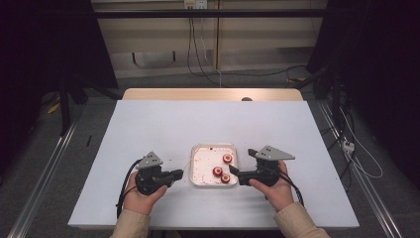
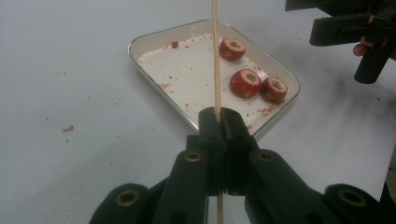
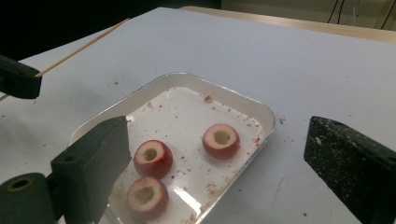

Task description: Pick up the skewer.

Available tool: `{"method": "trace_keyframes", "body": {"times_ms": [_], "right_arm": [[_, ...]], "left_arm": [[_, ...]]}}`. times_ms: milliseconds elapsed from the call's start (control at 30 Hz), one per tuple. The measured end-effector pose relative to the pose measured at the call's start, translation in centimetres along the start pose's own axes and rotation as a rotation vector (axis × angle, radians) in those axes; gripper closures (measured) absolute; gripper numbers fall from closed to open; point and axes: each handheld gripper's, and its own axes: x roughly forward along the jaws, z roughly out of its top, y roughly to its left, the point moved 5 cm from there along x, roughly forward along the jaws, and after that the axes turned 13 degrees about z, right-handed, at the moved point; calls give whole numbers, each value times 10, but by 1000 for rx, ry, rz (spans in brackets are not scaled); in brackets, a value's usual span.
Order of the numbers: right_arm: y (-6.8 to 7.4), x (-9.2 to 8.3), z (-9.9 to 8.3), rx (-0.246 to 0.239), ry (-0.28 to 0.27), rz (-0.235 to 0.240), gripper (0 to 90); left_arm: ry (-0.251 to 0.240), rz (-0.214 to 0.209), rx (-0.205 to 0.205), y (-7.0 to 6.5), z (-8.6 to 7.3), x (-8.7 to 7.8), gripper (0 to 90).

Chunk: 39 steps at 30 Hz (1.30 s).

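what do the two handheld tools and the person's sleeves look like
Both the left tool and the right tool are black, with two blocky jaws on hinged arms with brass-coloured pivot bushings. Each carries a grey three-cornered plate on top and trails a black cable. The person's sleeves are beige.

You will find nothing to read here: no text, label, brand, number or sign stands on anything in these pictures.
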Motion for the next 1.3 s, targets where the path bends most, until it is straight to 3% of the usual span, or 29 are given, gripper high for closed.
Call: {"method": "trace_keyframes", "body": {"times_ms": [333,900,1000,1200,1300], "right_arm": [[-6,7,1,12,16,-1,139],[-11,16,2,19,34,-13,132],[-9,17,2,17,43,8,192],[-1,19,-3,13,94,81,411],[2,20,-5,6,111,94,437]], "left_arm": [[-2,3,2,1,-1,-2,887],[-4,1,3,3,0,-2,887],[1,4,9,3,-1,-2,887],[4,4,10,2,-2,-2,887],[7,4,14,1,-2,-2,887]]}}
